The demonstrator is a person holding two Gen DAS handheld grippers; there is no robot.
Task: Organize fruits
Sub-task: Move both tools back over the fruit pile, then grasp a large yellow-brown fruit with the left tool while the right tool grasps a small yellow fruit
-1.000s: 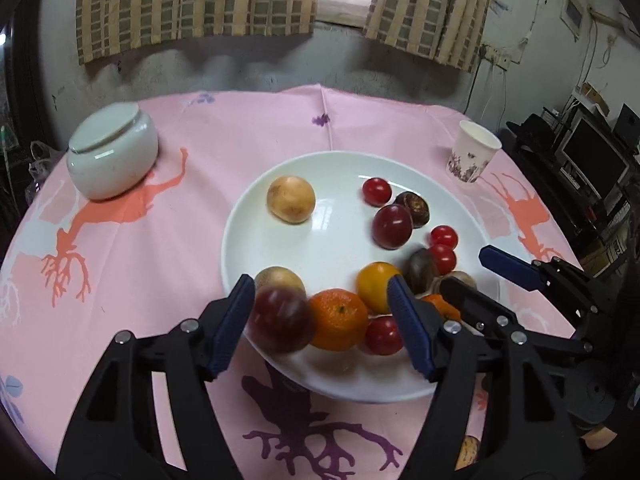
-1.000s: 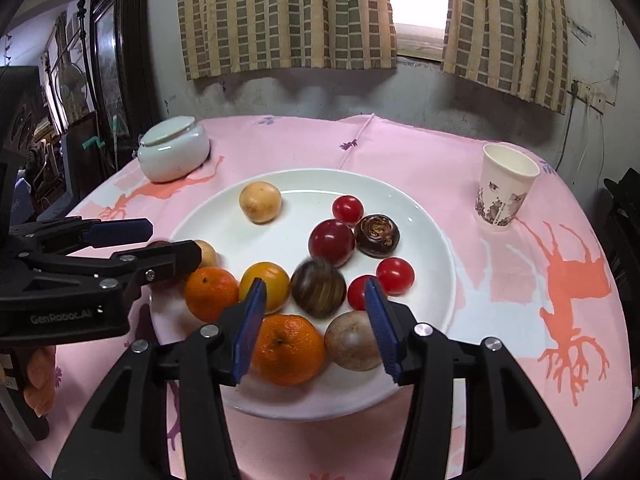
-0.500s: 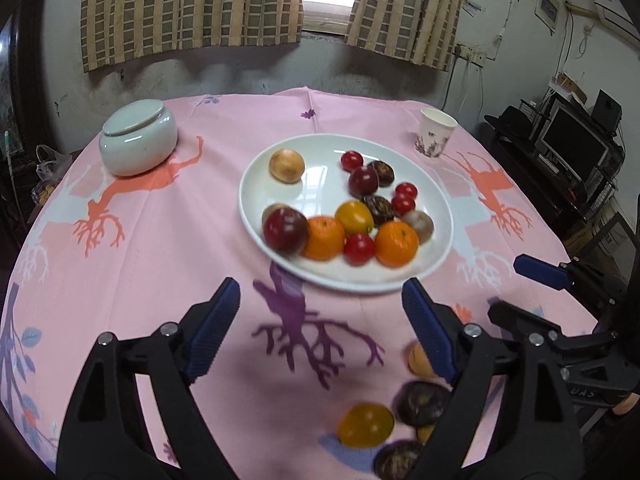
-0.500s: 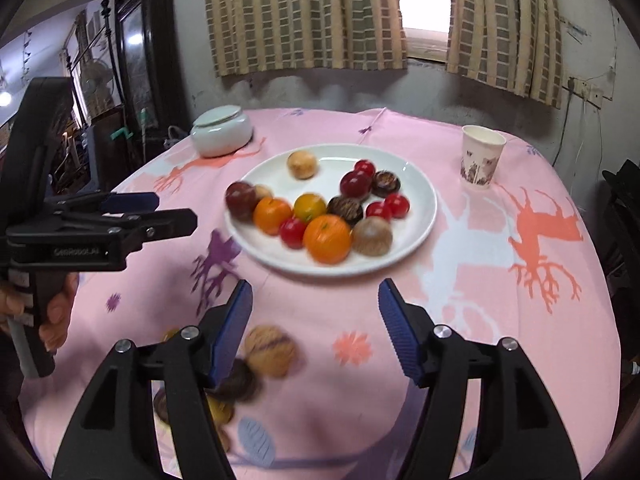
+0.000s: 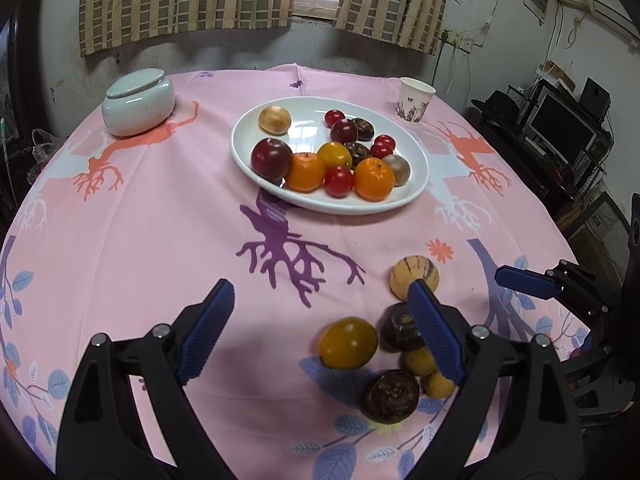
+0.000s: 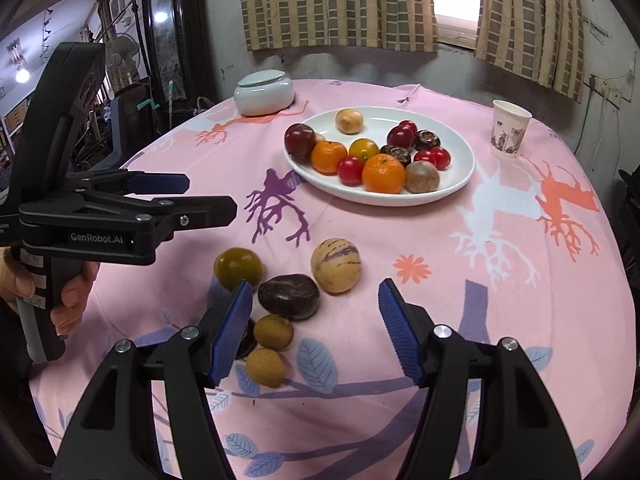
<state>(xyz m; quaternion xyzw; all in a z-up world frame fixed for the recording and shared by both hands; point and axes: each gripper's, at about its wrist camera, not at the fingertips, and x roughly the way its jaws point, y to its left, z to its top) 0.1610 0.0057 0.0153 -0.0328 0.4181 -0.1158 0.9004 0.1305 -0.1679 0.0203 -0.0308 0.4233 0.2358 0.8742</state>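
Note:
A white plate [image 5: 308, 132] [image 6: 380, 120] at mid-table holds several fruits: oranges, red tomatoes and dark plums. Loose fruits lie on the pink cloth near me: a striped pale fruit [image 5: 414, 276] [image 6: 336, 266], a yellow round fruit [image 5: 348, 343] [image 6: 238, 268], a dark purple fruit [image 5: 400, 328] [image 6: 288, 297] and small tan ones [image 6: 273, 332]. My left gripper [image 5: 319, 292] [image 6: 204, 192] hovers above the cloth with its jaws opening; it grips nothing. My right gripper [image 6: 316, 286] stands open above the dark purple fruit without touching it.
A white lidded jar [image 5: 138, 102] [image 6: 264, 94] sits at the far left of the table, a paper cup [image 5: 416, 100] [image 6: 510, 130] at the far right. A hand [image 6: 72, 296] holds the left gripper's handle. Shelves with electronics [image 5: 560, 132] stand past the table's right edge.
Both grippers have pulled back from the plate to the near side of the table, and both jaws have widened. The dark red plum and the orange stay on the plate.

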